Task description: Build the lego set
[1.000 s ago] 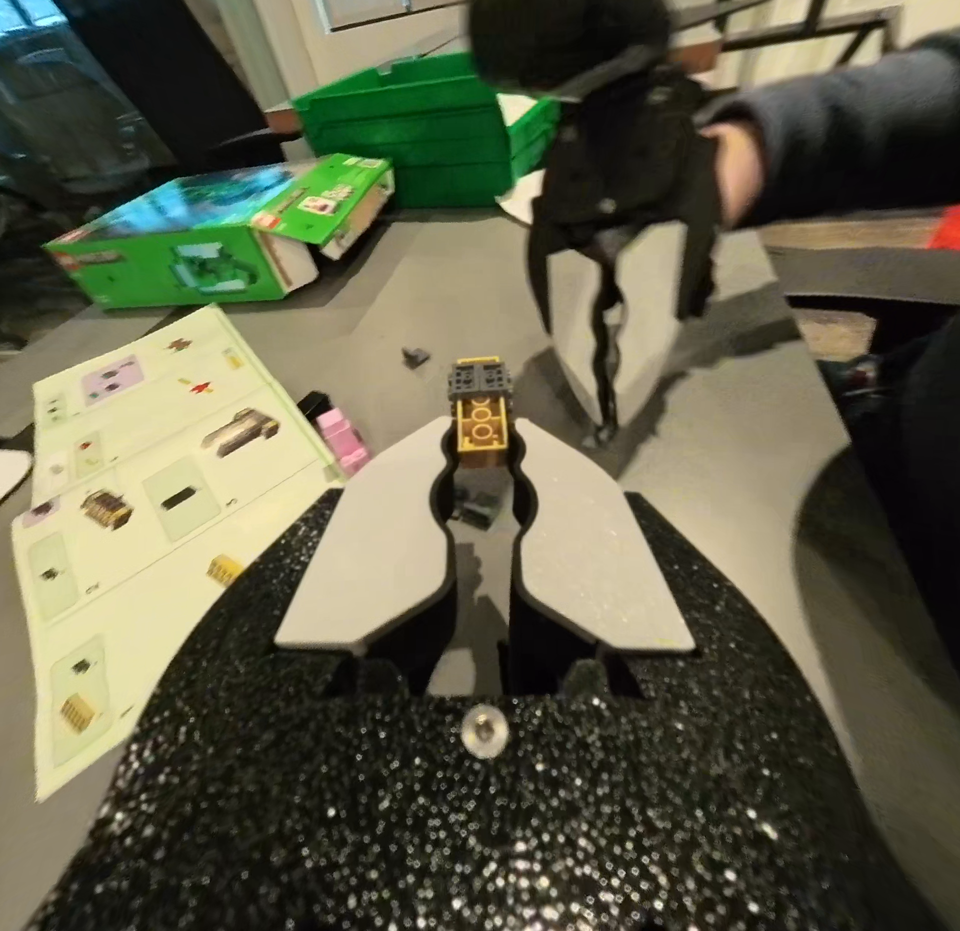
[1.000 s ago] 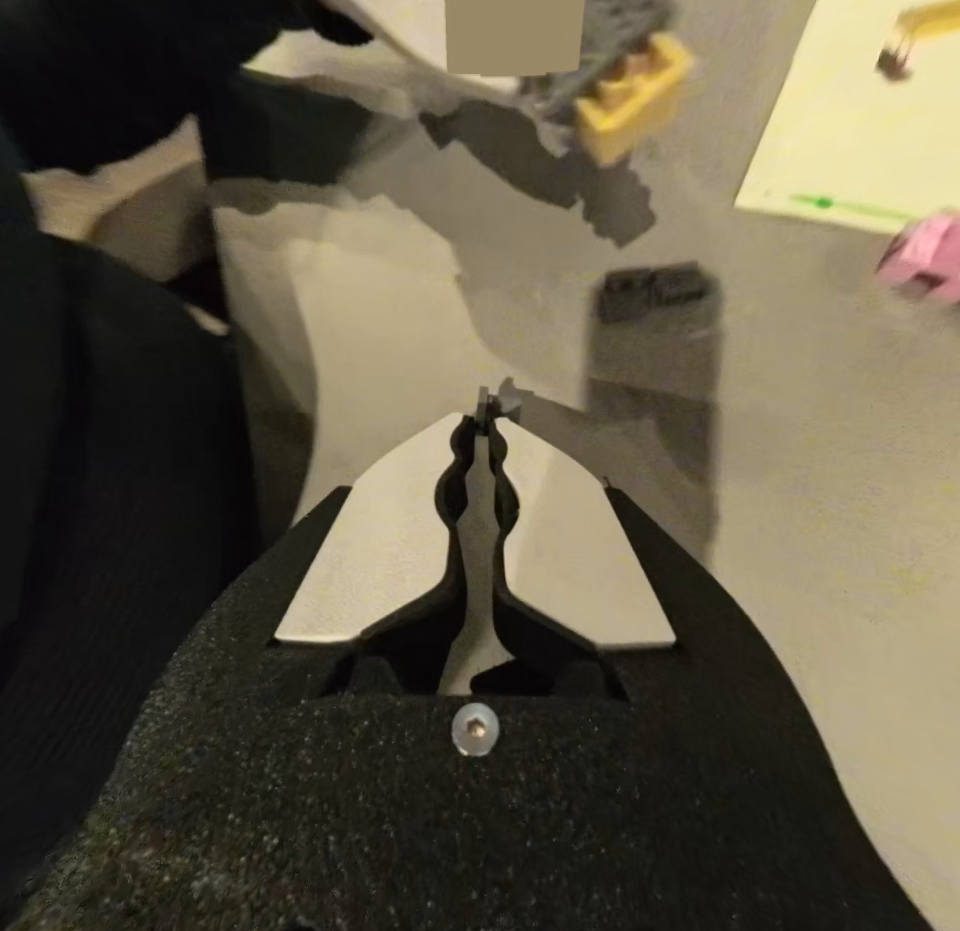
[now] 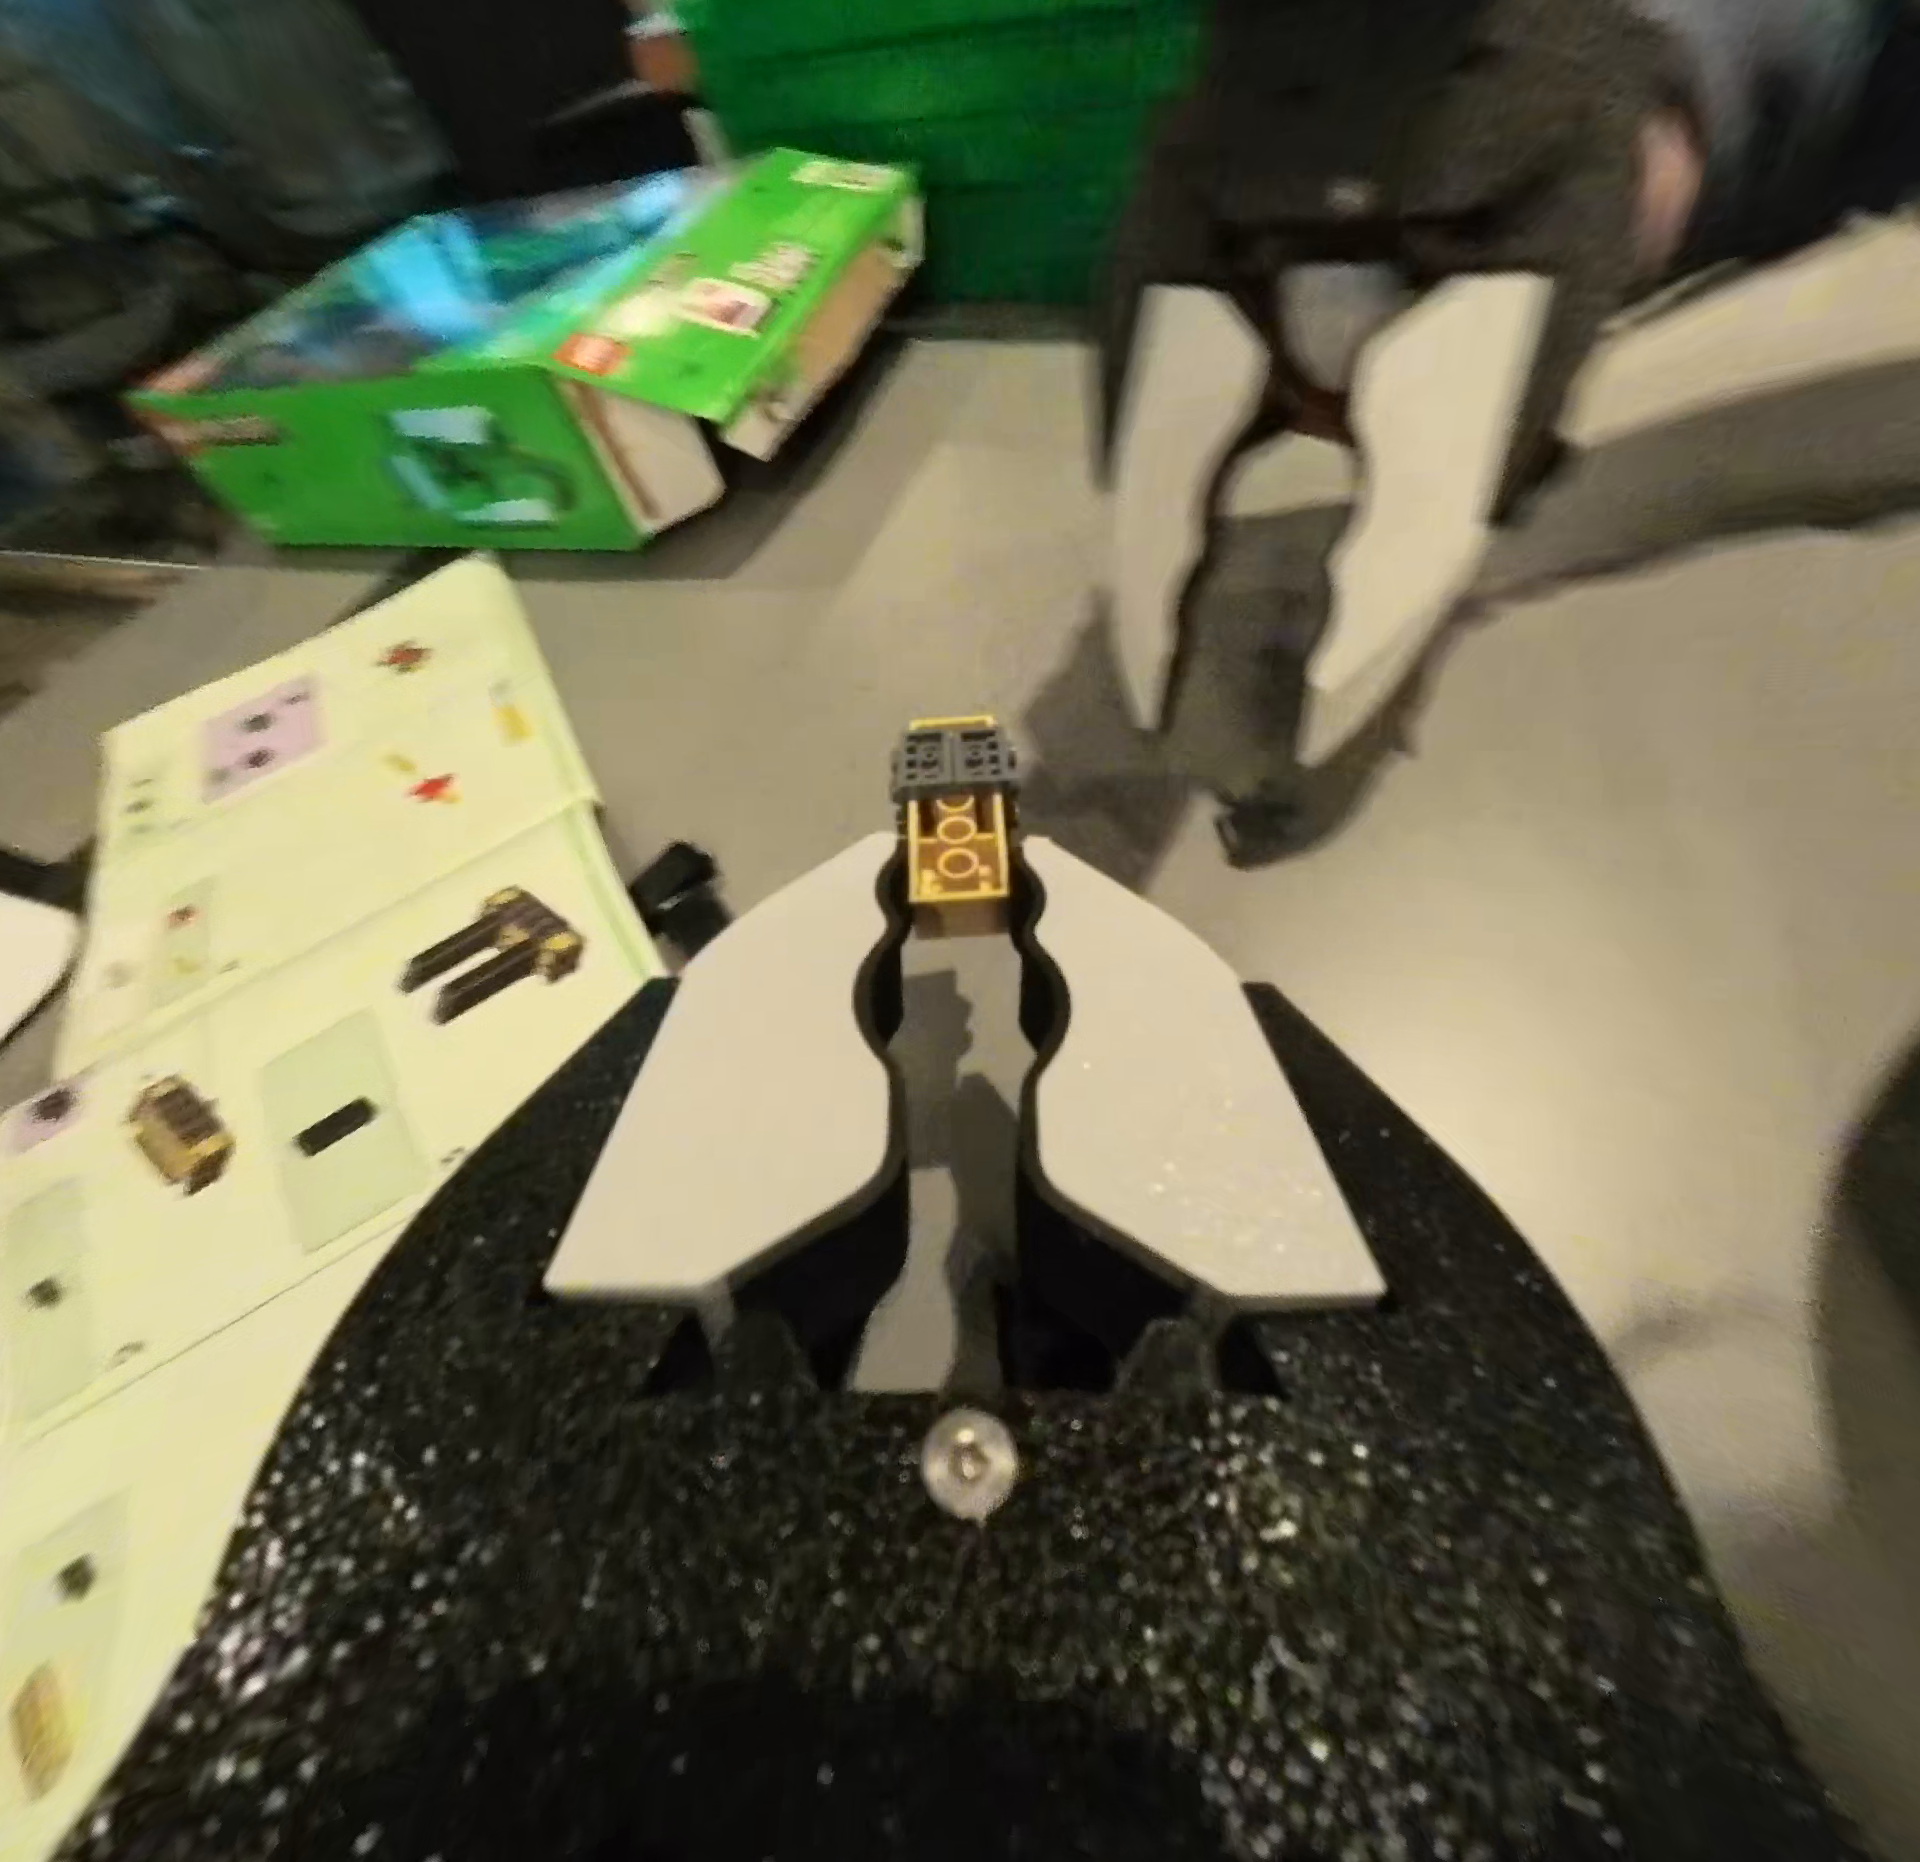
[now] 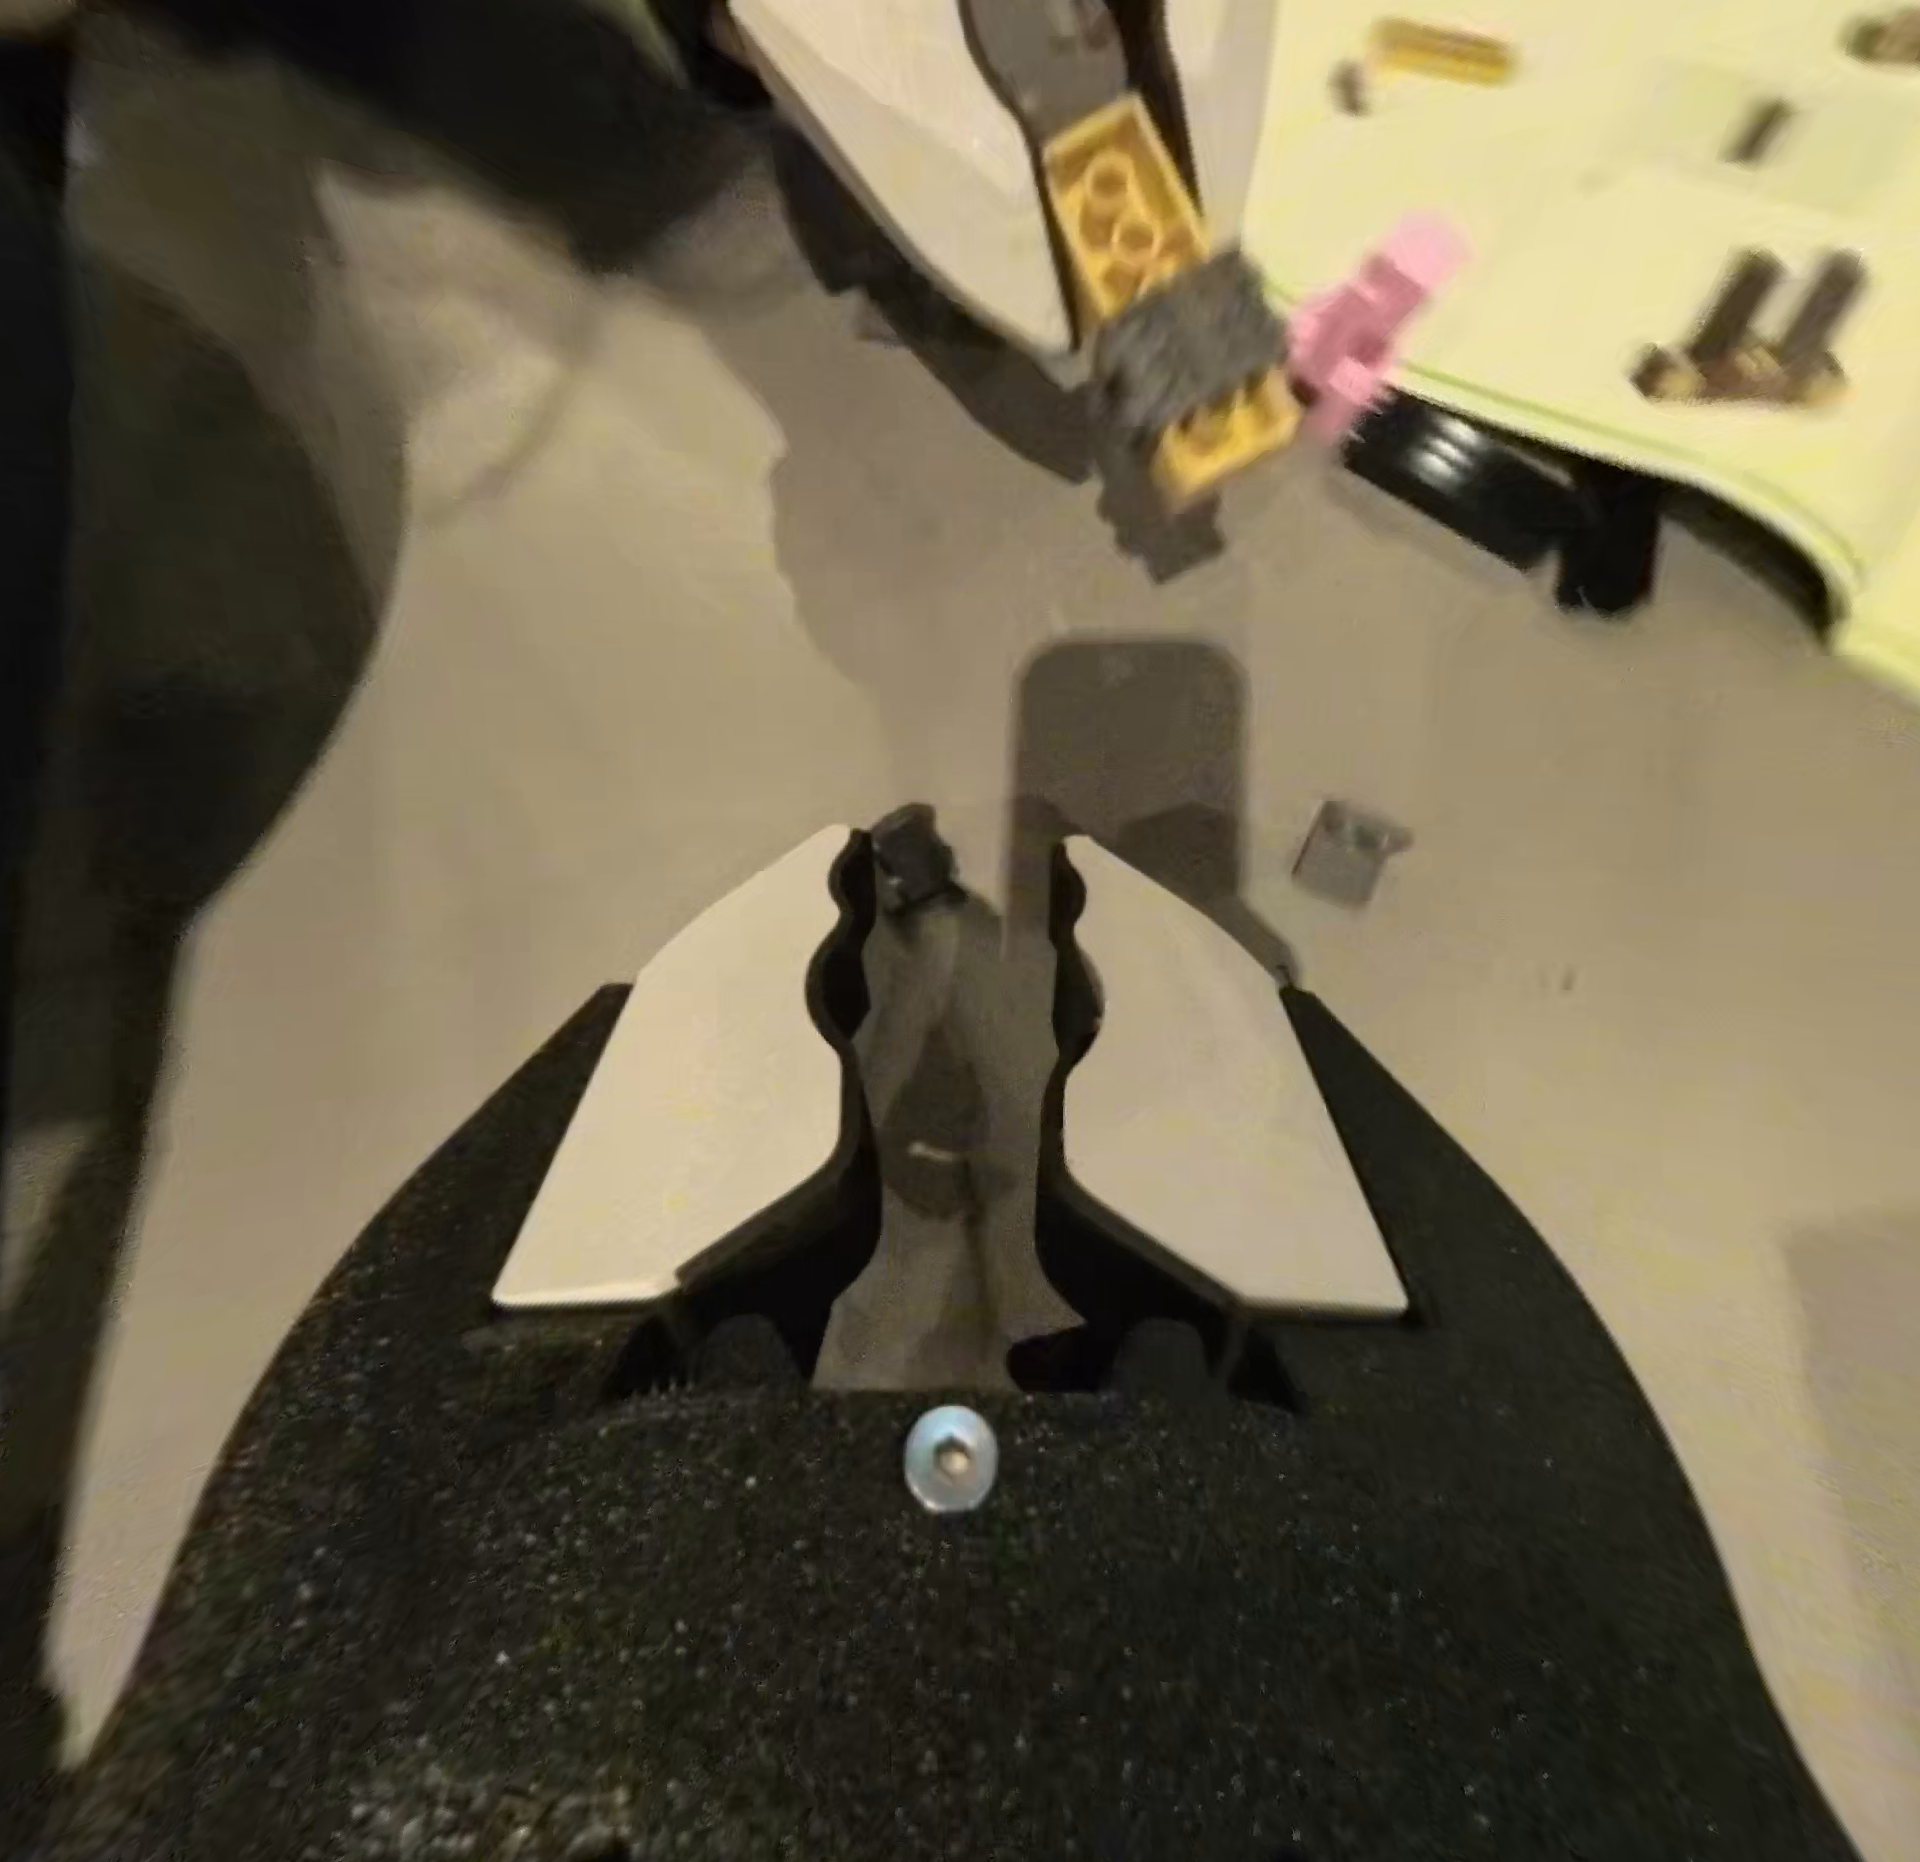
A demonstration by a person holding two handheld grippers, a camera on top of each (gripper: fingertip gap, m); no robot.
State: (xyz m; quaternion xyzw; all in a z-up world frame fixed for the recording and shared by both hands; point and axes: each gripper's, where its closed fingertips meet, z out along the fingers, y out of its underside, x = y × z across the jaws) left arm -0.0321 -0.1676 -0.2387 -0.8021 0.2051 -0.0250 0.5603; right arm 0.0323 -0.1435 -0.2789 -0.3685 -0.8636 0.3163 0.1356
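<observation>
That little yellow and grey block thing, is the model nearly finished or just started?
Early days. Done: a grey piece sits across the yellow brick, held in the left gripper. In hand: the open right gripper has a small dark piece by one finger. Left: pink piece and black piece lie loose by the instruction sheet.

Black speckled tongs (image 3: 958, 856), grey fingers (image 3: 748, 1085), silver screw (image 3: 968, 1478)

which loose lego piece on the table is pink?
The pink piece, at the edge of the pale green instruction sheet. The other loose ones are dark: a black piece beside it and a small grey piece.
</observation>
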